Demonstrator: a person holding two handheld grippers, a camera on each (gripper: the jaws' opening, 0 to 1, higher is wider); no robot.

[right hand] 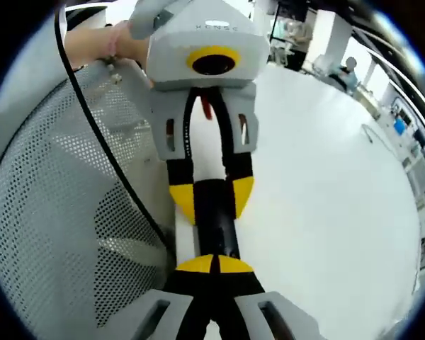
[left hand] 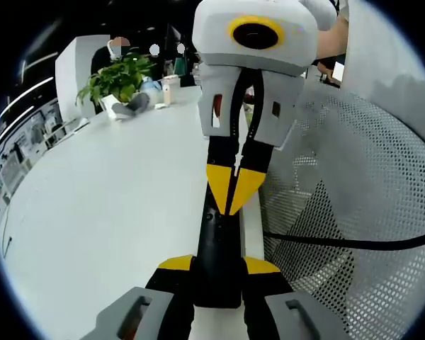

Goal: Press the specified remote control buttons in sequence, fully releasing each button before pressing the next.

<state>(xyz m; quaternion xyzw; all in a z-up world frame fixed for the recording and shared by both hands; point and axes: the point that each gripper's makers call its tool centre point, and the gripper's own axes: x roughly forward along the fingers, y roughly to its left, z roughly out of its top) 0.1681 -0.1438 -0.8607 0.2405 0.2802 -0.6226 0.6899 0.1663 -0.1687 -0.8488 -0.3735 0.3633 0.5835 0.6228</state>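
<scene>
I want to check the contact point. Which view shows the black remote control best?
The left gripper view: the remote control runs lengthwise between the left gripper and the right gripper. The right gripper view shows a shorter stretch, partly covered.

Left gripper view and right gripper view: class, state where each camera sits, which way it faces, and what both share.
Left gripper view: rides the left gripper, looking along its jaws clamped around the black remote, towards the right gripper and a potted plant.
Right gripper view: rides the right gripper, tips together on the black remote, facing the left gripper; a hand shows behind it.
Shared: black remote, both grippers, white table, perforated mesh.
</scene>
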